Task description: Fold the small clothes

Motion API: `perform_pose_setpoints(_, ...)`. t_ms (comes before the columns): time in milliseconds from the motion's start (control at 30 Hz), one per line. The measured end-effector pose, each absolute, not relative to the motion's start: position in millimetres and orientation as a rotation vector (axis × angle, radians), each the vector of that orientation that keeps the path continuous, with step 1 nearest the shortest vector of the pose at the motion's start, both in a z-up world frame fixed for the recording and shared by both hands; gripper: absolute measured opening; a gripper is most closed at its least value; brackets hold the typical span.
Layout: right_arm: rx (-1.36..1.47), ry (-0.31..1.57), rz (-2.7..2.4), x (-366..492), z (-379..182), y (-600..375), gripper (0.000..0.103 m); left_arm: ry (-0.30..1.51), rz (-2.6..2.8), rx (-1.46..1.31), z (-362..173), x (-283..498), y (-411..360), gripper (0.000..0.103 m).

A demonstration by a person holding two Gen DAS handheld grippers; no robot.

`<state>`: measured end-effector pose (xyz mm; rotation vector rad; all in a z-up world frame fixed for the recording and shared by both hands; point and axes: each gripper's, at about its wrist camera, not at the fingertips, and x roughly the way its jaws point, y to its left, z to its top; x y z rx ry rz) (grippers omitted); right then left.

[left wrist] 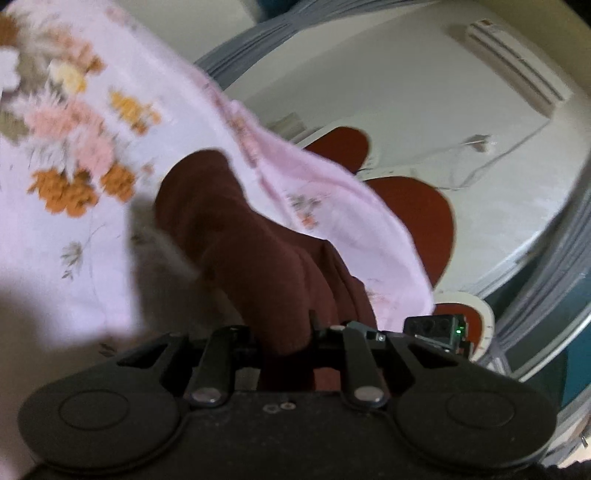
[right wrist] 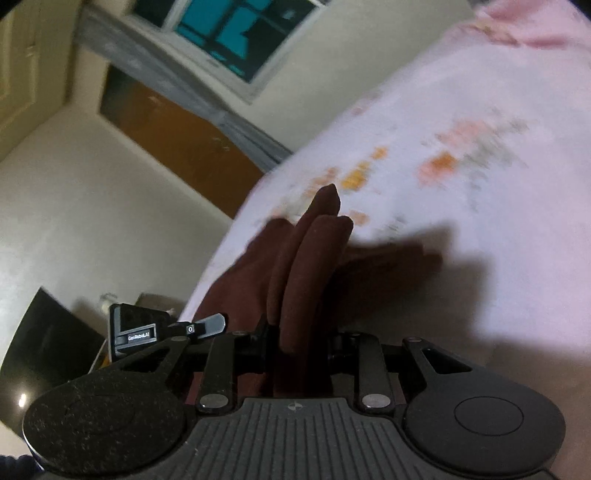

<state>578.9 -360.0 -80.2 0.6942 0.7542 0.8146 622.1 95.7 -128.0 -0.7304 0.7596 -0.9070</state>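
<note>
Two grippers: both are clenched on one dark maroon garment, each at its own end.
Garment look: deep maroon, matte, soft knit-like cloth, bunched into thick rounded folds where it is pinched.
Garment place: held up off a pale pink bedsheet printed with orange, peach and yellow flowers; the sheet lies behind and below it in both views.
Left gripper: jaws closed on a thick wad of the maroon cloth, which rises from between them as a rounded hump.
Right gripper: jaws closed on several stacked folds that stand up like narrow ridges, their tips reaching over the sheet.
Shadow: a dark shadow of the cloth falls on the sheet just right of the folds in the right wrist view.
Edges: the sheet's edge drapes in a curve in the left wrist view; past it lie a white floor and a red and white mat.
Open room: the sheet is bare and broad beyond the garment; to the left in the right wrist view stand a cream wall, an orange-brown door and a window.
Textures: gripper bodies are black matte plastic with metal pins; the sheet is smooth and blurred.
</note>
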Motion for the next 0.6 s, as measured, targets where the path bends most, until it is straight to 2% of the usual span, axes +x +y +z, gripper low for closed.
perform_pose_setpoints(200, 0.616, 0.648, 0.926, 532.3, -23.9, -328.1, 0.026, 0.616, -0.932, -0.617, -66.2, 558.4, 115.9, 0.018)
perform_pose_setpoints(333, 0.607, 0.630, 0.947, 545.7, -0.1, -293.8, 0.026, 0.615, -0.878, -0.618, -38.4, 568.7, 132.5, 0.018)
perform_pose_setpoints(433, 0.701, 0.612, 0.973, 567.1, 13.8, -277.1, 0.026, 0.563, -0.883, -0.650, -12.0, 572.6, 150.0, 0.018)
perform_pose_setpoints(600, 0.737, 0.579, 1.076, 561.7, 19.1, -265.4, 0.027, 0.494, -0.909, -0.601, 2.2, 533.0, 182.9, 0.018)
